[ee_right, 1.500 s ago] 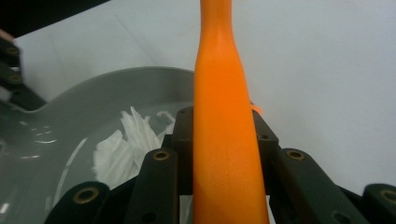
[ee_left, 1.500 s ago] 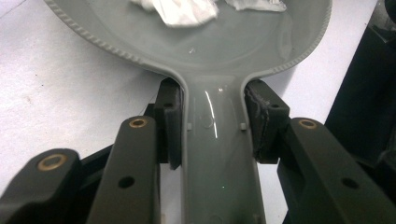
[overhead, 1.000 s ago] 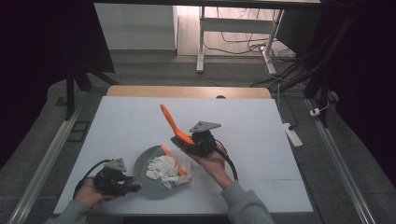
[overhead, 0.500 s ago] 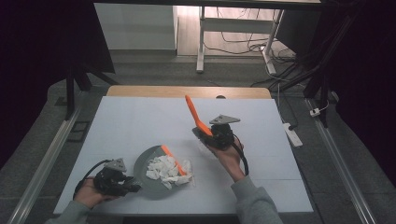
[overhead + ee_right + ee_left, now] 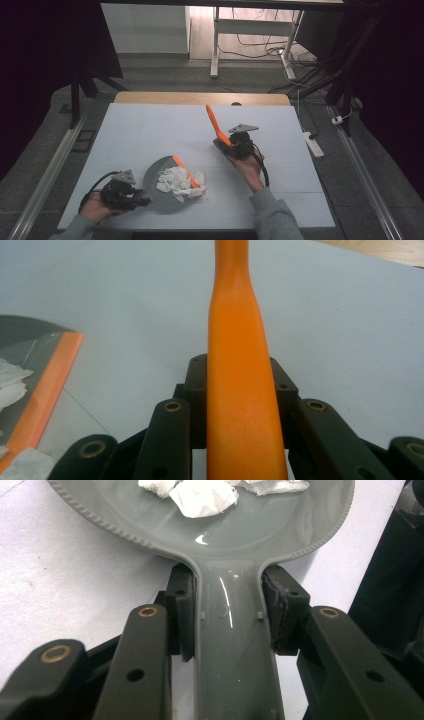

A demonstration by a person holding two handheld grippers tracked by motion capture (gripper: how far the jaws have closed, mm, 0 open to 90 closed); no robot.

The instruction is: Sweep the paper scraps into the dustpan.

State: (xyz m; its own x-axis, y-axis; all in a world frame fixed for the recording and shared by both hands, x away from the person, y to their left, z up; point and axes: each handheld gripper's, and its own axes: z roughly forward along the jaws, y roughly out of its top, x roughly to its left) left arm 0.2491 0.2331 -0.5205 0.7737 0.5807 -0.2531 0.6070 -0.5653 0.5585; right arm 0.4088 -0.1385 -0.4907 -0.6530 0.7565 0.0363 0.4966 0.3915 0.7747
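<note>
At the lower left of the high view the left gripper (image 5: 131, 196) was clamped on the handle of the grey dustpan (image 5: 152, 176); in the left gripper view its pads (image 5: 183, 611) pressed both sides of that handle (image 5: 232, 645), with the pan flat on the white table (image 5: 150, 130). The pan held a heap of crumpled white paper scraps (image 5: 177, 181), and its orange lip (image 5: 186, 171) faced the upper right of the frame. Farther up, right of centre, the right gripper (image 5: 226, 145) was closed on the thick end of the orange brush handle (image 5: 216, 125); the right gripper view showed the handle (image 5: 240, 390) running straight out between the jaws. Its long axis ran from the gripper toward the upper left of the high view, tip raised off the table and pointing away from the person. Judged step: sweeping looked finished, with scraps in the pan and the brush held well apart from it. Next move probably calls for setting the brush down on bare table, lowered level so it does not roll, while the pan is kept flat.
</note>
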